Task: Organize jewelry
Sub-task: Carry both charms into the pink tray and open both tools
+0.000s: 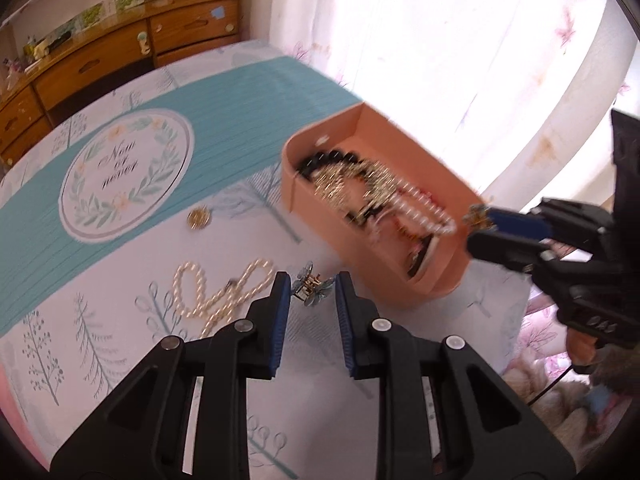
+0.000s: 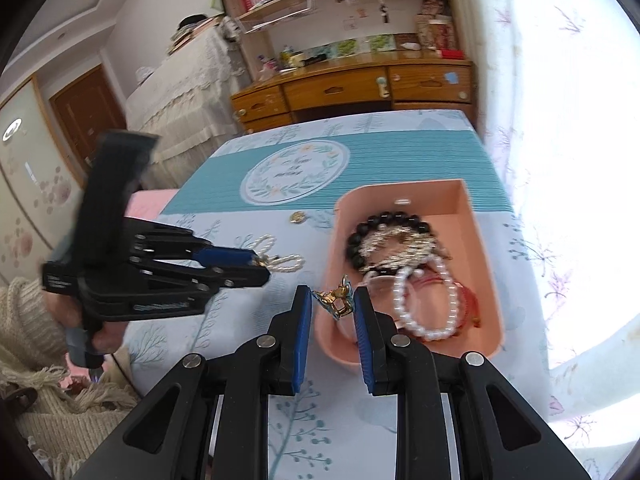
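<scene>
A bedroom with a wooden dresser and sheer curtains surrounds my cloth-covered table. My right gripper pinches a gold brooch over the pink box at the table's right edge. My left gripper brackets a blue-winged clip, jaws parted, beside the pearl necklace.

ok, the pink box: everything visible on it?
The pink box is an open, lidless, rounded-rectangle tray that looks like matte plastic or card, with a small slot in its far wall. It sits flat on the patterned cloth and holds a black bead bracelet, pearl bracelets, a gold chain and something red.
</scene>
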